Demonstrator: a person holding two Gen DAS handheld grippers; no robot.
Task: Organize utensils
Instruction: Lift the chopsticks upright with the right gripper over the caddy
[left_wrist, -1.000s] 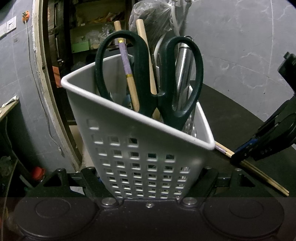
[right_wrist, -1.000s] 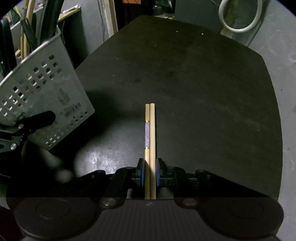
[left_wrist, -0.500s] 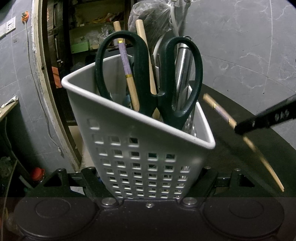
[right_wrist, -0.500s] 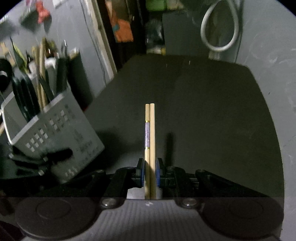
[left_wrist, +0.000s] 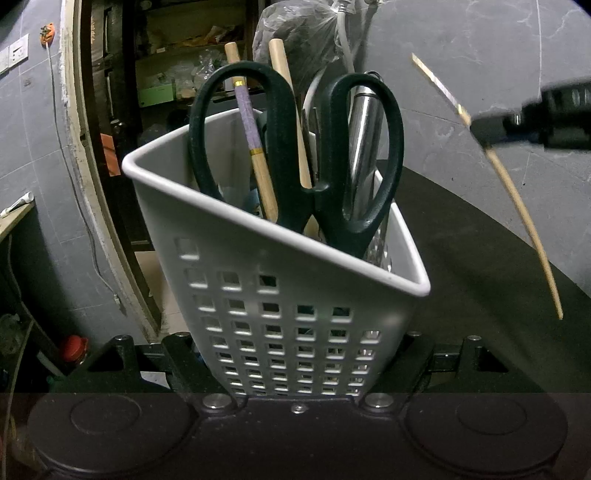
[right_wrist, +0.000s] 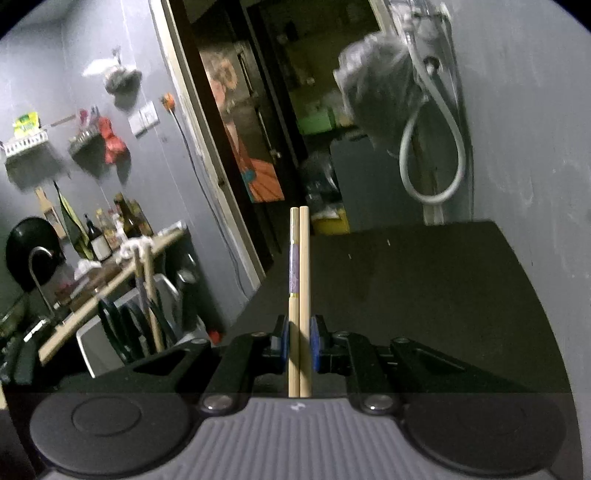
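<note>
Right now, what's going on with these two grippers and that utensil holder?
The left gripper is shut on a white perforated plastic utensil basket, tilted, already holding dark green-handled scissors, wooden chopsticks and a steel utensil. The right gripper is shut on a pair of wooden chopsticks, one with a purple band, held in the air above the black table, not yet in the basket.

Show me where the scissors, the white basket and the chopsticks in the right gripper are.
scissors (left_wrist: 364, 155): left wrist view, on the right handle loop.
white basket (left_wrist: 295, 254): left wrist view, on the near rim.
chopsticks (right_wrist: 300, 310): right wrist view, shafts just above the pads.
</note>
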